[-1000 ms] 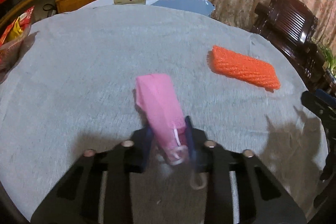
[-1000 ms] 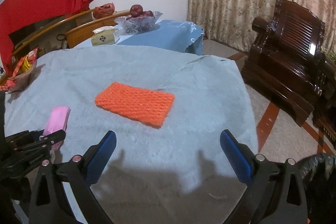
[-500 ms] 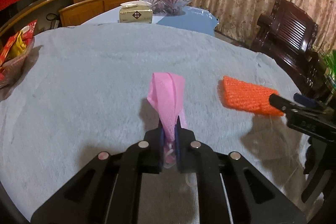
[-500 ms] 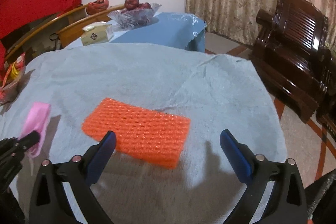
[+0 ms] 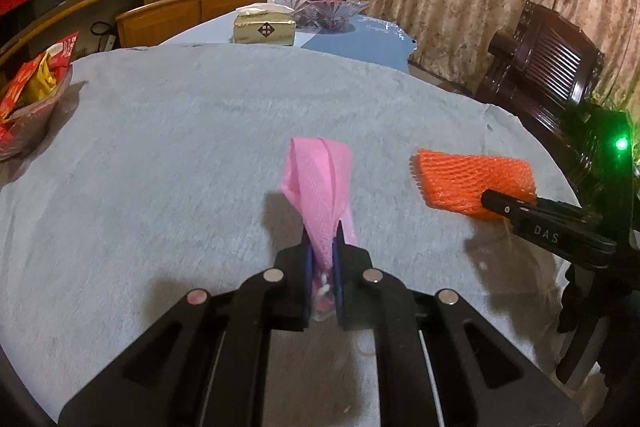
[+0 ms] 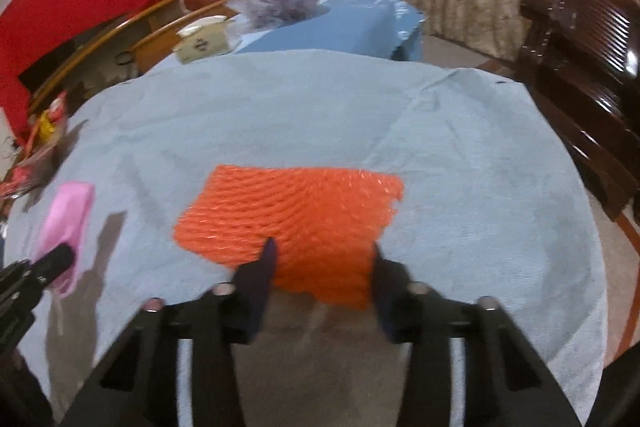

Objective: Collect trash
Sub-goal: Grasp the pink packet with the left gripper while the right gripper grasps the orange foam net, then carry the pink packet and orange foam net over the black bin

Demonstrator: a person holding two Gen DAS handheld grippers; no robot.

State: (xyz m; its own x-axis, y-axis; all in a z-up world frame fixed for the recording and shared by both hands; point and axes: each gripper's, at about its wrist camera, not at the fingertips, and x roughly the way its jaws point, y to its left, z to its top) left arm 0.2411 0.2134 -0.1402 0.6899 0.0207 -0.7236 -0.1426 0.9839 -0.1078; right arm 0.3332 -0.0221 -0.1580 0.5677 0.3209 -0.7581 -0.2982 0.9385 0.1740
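— Pinching the pink net point(image 5: 320, 187) tight in the left gripper point(image 5: 321, 259), lifted off the grey cloth point(image 5: 180, 147)?
— Yes, clamped, net standing up above the fingers.
— And the right gripper point(image 6: 322, 259)?
— Closing around the near edge of the orange net point(image 6: 296, 211), flat on the cloth; not yet squeezing it.
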